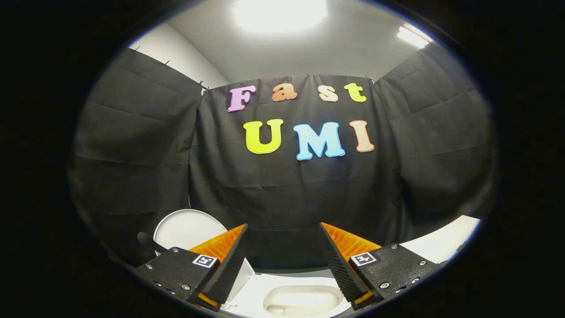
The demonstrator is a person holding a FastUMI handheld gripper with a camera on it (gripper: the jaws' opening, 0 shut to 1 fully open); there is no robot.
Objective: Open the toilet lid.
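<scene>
Below the fingers, one white toilet (282, 287) sits with its bowl exposed; its single round lid (185, 229) stands raised behind the left finger. One gripper (284, 256), two fingers spread wide, grips nothing.

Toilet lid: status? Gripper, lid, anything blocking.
Gripper open, fingers apart, holding nothing. Toilet lid raised, standing behind the left finger; bowl exposed below between the fingers. Nothing seen in the way.

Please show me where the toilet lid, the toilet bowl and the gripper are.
toilet lid (185, 229): gripper view, its raised white face.
toilet bowl (300, 300): gripper view, its inner basin.
gripper (282, 232): gripper view, gap between open fingertips.
</scene>
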